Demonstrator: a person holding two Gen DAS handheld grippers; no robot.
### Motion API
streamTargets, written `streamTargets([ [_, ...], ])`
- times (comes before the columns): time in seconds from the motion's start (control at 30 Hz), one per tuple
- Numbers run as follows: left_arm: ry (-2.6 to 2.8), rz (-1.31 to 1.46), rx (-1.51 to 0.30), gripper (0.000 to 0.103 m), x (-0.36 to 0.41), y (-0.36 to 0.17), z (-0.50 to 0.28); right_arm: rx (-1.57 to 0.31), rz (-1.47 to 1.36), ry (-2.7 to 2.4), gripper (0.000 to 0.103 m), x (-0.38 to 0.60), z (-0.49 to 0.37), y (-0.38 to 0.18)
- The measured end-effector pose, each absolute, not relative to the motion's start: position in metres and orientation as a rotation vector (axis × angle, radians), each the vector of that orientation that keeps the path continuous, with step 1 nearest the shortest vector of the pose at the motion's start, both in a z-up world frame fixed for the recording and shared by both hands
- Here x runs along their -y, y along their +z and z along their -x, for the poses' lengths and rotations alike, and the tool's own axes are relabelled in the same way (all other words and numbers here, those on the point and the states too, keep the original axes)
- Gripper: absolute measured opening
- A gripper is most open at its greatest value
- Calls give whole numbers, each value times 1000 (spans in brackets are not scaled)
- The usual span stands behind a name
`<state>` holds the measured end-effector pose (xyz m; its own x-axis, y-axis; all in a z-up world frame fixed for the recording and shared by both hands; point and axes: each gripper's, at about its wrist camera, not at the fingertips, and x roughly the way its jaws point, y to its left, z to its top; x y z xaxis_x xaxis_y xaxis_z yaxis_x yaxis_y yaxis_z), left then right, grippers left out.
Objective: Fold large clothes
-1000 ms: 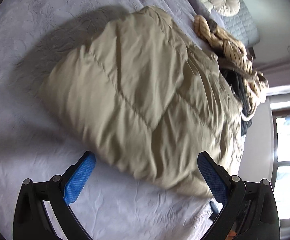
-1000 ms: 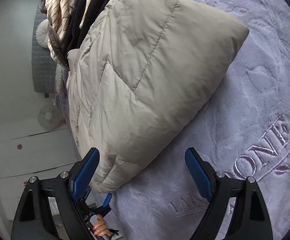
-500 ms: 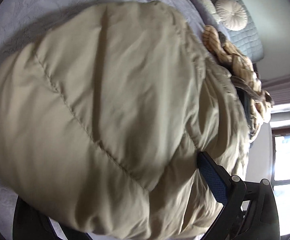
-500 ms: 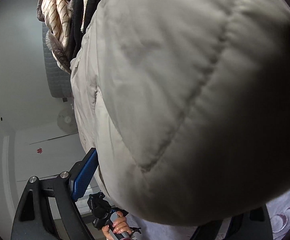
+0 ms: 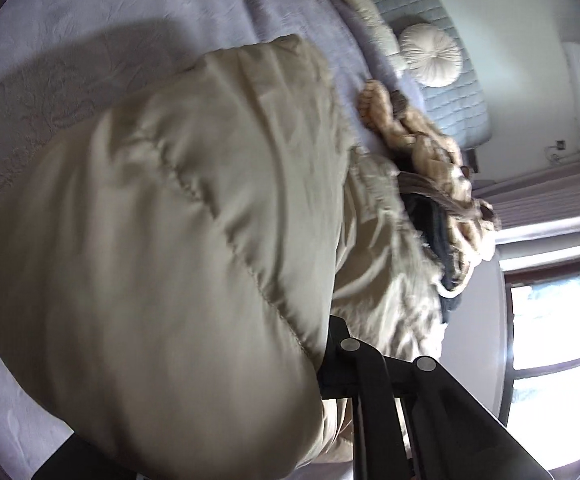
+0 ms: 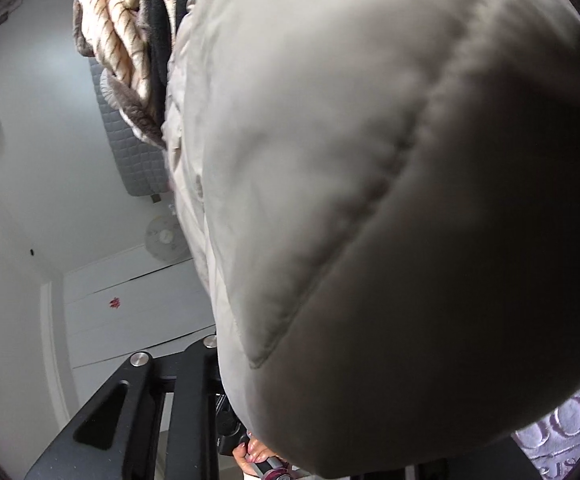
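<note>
A beige quilted puffer jacket (image 5: pixel 178 240) lies on the lavender bedspread (image 5: pixel 90 20) and fills most of both views; it also shows in the right wrist view (image 6: pixel 369 180). My left gripper (image 5: pixel 290 380) is shut on the jacket's near edge; its fingers have swung inward and the padded fabric bulges over them, hiding the pads. My right gripper (image 6: pixel 290 400) is shut on the jacket's other near edge; only its left finger linkage (image 6: pixel 194 380) shows, the rest is buried under fabric.
A heap of other clothes, a tan striped garment (image 5: pixel 429 152) over dark ones (image 5: pixel 441 232), lies beyond the jacket. A round cream cushion (image 5: pixel 429 54) rests by the grey headboard. A window (image 5: pixel 561 340) is at right. A white wardrobe (image 6: pixel 130 312) stands behind.
Both grippers moved forward from open in front of the jacket onto its near edge and closed on it. The jacket now bulges up close to both cameras.
</note>
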<state>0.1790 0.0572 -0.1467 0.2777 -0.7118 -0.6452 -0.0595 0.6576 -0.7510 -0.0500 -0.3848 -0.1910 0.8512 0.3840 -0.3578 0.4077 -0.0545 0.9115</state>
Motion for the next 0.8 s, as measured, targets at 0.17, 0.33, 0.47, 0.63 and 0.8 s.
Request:
streamTargets([
  [0.17, -574, 715, -1216, 17, -70, -119, -164, -620, -1619, 33, 23, 375, 64, -169],
  [0.33, -642, 681, -1243, 17, -100, -101, -133, -654, -1583, 39, 23, 347, 100, -152],
  [0.47, -684, 653, -1301, 17, -130, -96, -95, -686, -1579, 14, 23, 318, 140, -150],
  [0.63, -712, 640, -1382, 17, -166, -107, -51, -707, -1586, -6, 24, 287, 185, -158],
  [0.8, -716, 528, -1458, 17, -176, -132, -31, -771, -1592, -131, 27, 277, 208, -188],
])
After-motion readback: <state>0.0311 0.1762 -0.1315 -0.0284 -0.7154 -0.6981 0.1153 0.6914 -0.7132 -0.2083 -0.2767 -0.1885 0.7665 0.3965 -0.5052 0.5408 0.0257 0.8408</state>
